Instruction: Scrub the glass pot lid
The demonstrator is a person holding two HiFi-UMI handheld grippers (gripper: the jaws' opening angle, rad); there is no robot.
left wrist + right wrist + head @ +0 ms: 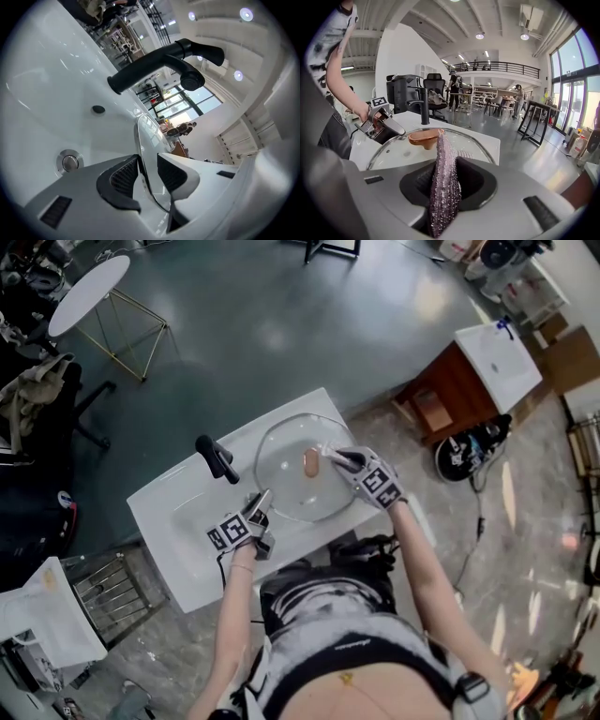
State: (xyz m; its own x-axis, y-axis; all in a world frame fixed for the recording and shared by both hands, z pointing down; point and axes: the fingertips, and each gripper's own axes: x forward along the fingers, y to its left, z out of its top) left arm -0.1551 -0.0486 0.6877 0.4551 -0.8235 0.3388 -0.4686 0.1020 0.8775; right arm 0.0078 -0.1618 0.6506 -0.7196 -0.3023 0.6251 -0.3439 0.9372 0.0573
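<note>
Purple scrubber pinched tight in right gripper, left gripper jaws loosely astride glass lid rim over sink

A big open office hall, with tall windows, an upstairs balcony, desk chairs and tables.

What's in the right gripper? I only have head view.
Observer: A purple glittery scrubber, pinched upright in the right gripper.
Operator: Left clamped on the lid?
Observer: Not yet. The glass pot lid rim stands between the left gripper jaws, with a gap at one pad.
Operator: Drain?
Observer: A round metal drain cap shows in the sink basin, beside that gripper.
</note>
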